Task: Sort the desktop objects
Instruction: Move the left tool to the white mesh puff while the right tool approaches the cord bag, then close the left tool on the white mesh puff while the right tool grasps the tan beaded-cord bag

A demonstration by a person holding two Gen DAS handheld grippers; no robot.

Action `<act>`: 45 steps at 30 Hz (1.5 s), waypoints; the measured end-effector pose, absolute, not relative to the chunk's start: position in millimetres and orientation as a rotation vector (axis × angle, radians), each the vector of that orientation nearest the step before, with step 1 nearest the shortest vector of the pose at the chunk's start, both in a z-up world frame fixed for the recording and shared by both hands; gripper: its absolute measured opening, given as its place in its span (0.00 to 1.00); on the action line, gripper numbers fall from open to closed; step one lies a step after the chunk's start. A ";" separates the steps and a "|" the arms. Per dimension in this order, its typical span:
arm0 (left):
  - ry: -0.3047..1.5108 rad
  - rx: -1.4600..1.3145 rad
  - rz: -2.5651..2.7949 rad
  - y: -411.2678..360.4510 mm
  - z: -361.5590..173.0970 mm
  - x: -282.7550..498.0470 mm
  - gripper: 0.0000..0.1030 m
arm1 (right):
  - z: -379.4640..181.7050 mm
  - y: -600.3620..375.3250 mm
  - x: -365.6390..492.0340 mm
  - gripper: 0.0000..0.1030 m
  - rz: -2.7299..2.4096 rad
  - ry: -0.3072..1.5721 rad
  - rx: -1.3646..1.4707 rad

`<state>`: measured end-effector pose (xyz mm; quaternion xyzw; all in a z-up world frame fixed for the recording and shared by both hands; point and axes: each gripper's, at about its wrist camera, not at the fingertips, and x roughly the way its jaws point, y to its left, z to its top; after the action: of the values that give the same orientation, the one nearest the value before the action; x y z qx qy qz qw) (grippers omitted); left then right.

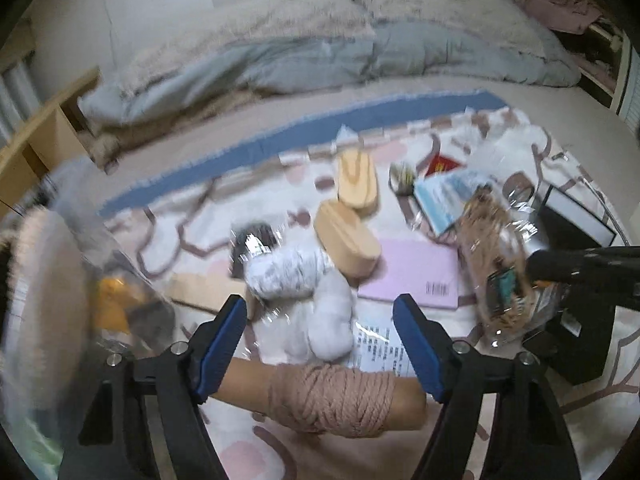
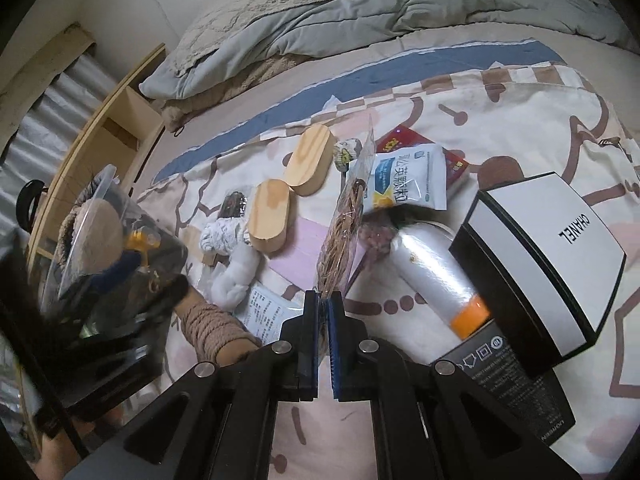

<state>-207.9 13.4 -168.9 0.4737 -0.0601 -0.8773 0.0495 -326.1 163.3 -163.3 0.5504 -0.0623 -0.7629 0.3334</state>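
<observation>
Meanwhile, the right gripper (image 2: 323, 304) is pinching a clear bag (image 2: 344, 224); the left gripper (image 1: 320, 344) is straddling the rope spool (image 1: 332, 398), fingers spread, at six o'clock.

Twine spool (image 1: 332, 398) as landmark: white yarn skein (image 1: 330, 320) and printed leaflet (image 1: 378, 346) crowd far side; clear storage box (image 2: 108, 248) blocks left; bare blanket (image 1: 256, 456) near side free.

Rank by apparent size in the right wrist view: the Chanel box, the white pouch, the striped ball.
1. Chanel box, though it lies nearest the camera.
2. White pouch.
3. Striped ball, clearly smallest.
</observation>
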 end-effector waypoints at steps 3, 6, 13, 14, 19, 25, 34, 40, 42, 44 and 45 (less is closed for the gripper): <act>-0.136 1.514 -2.646 9.0 -185.0 -214.5 0.74 | -160.0 164.3 -323.9 0.05 -1.982 -0.164 1.424; -0.117 1.570 -2.621 7.4 -198.5 -219.4 0.74 | -156.0 162.6 -319.8 0.05 -1.964 -0.148 1.404; -0.113 1.645 -2.541 -2.2 -223.8 -229.2 0.63 | -147.6 161.0 -311.4 0.05 -1.937 -0.124 1.366; -0.106 1.665 -2.527 -4.2 -228.0 -230.0 0.54 | -146.5 161.2 -310.0 0.05 -1.934 -0.118 1.361; -0.025 1.707 -2.538 -8.9 -231.9 -227.8 0.33 | -140.5 164.4 -303.0 0.05 -1.937 -0.086 1.337; 0.067 1.642 -2.610 -11.7 -205.8 -216.4 0.32 | -124.3 179.6 -295.5 0.05 -1.967 -0.095 1.302; 0.167 1.542 -2.742 -11.3 -153.5 -178.4 0.32 | -93.4 202.6 -273.9 0.05 -1.980 -0.149 1.278; 0.129 1.539 -2.821 -0.8 -131.2 -140.7 0.32 | -82.3 215.9 -243.9 0.05 -1.959 -0.154 1.267; 0.097 1.555 -2.838 5.6 -129.1 -126.4 0.32 | -83.9 216.7 -234.5 0.05 -1.940 -0.146 1.282; 0.062 1.571 -2.856 12.2 -127.4 -112.4 0.32 | -87.1 216.0 -225.4 0.05 -1.918 -0.134 1.300; 0.044 1.580 -2.866 15.5 -127.2 -105.4 0.32 | -89.3 215.2 -220.4 0.05 -1.903 -0.125 1.312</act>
<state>-105.4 15.5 -127.2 0.4816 0.0133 -0.8739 -0.0656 -220.4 215.2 -89.3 0.5190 -0.0493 -0.7528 0.4018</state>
